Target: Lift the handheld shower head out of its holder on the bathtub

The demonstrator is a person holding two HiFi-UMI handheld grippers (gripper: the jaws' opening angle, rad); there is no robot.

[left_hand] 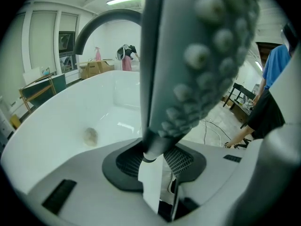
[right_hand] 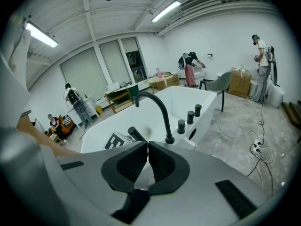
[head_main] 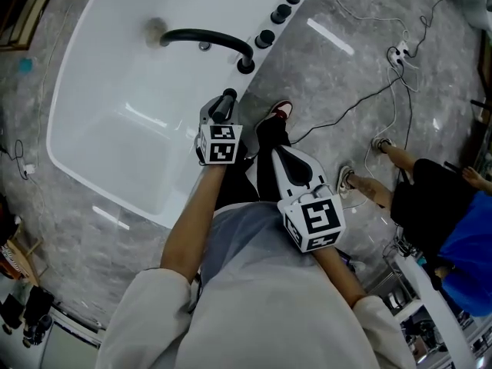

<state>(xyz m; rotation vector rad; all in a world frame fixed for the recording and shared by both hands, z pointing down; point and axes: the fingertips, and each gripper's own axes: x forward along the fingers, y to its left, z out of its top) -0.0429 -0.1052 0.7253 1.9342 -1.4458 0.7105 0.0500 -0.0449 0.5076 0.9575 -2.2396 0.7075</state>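
With the shower head (left_hand: 197,55) pinched low in the left claw (left_hand: 157,158), right claw (right_hand: 147,161) shut empty at 4 o'clock, risks a top-heavy slip into the tub (head_main: 115,129) at 10 o'clock.

A big lab-like hall, not a home bathroom: a white bathtub (head_main: 100,141) stands alone on the grey marbled floor (head_main: 338,75), among loose cables (head_main: 355,106), cardboard boxes (right_hand: 240,81), work desks (right_hand: 120,98), ceiling strip lights (right_hand: 165,11) and other people (right_hand: 190,69).

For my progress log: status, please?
Left gripper shut on grey nubbed handheld shower head. Right gripper shut, empty. Black arched faucet nearby, apart.
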